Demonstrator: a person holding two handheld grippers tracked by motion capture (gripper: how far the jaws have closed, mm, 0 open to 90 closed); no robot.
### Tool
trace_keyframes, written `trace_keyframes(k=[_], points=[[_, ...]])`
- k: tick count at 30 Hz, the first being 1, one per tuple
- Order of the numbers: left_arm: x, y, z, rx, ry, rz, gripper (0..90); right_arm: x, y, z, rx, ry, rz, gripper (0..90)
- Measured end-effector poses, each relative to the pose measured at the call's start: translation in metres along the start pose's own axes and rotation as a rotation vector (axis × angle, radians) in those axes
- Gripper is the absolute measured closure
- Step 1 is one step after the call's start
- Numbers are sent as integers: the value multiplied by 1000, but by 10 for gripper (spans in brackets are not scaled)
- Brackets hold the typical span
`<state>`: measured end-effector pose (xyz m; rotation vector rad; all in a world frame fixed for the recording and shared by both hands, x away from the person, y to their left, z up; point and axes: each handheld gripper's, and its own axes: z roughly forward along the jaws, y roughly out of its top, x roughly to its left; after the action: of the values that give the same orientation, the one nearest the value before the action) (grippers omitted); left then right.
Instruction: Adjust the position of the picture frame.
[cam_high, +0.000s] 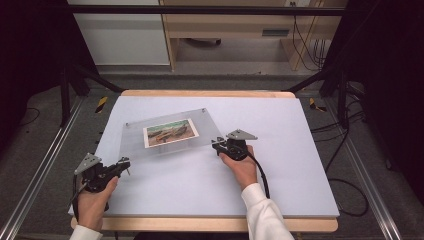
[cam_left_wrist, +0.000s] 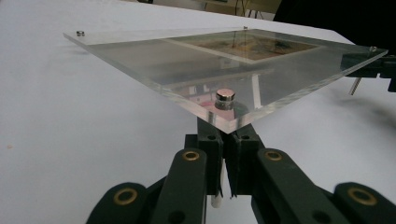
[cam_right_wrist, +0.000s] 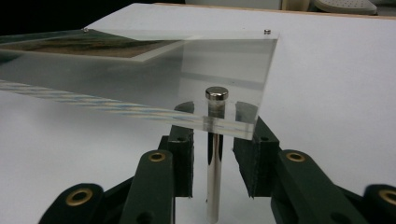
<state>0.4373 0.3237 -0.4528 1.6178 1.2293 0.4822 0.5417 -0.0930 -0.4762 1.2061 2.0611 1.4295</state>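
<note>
resting on a pale blue mat that covers the wooden desk, a clear acrylic frame holds a small landscape picture between its plates, a little left of the mat's middle. small metal caps mark its corners

the left claw sits near the frame's near-left corner, held in the person's left hand at the mat's near-left edge. in the left gripper view its black jaws stand close together just under that corner of the frame, where a round silver cap sits on top of the plate; a white peg shows low between the jaws, but whether they press on it or on anything else i cannot tell

the right claw is at the frame's near-right corner, held in the right hand, whose white sleeve comes in from the bottom. in the right gripper view its jaws are parted, one on each side of a shiny metal post that stands upright under the corner of the frame and ends in a silver cap above the plate; neither pad touches the post
</note>
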Motion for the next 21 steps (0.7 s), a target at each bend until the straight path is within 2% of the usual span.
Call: trace_keyframes(k=[7, 12, 16, 19, 21], points=[[0, 0, 0, 8, 11, 13, 846, 0, 0, 2, -18, 8, 1, 758], [0, -1, 1, 17, 14, 11, 845, 0, 1, 4, -30, 19, 1, 840], [1, -2, 2, 27, 23, 16, 845, 1, 7, 4, -46, 23, -23, 847], [0, -1, 2, 27, 36, 41, 845, 2, 11, 3, -33, 20, -28, 848], [0, -1, 3, 30, 37, 44, 844, 1, 11, 3, -29, 25, -31, 848]])
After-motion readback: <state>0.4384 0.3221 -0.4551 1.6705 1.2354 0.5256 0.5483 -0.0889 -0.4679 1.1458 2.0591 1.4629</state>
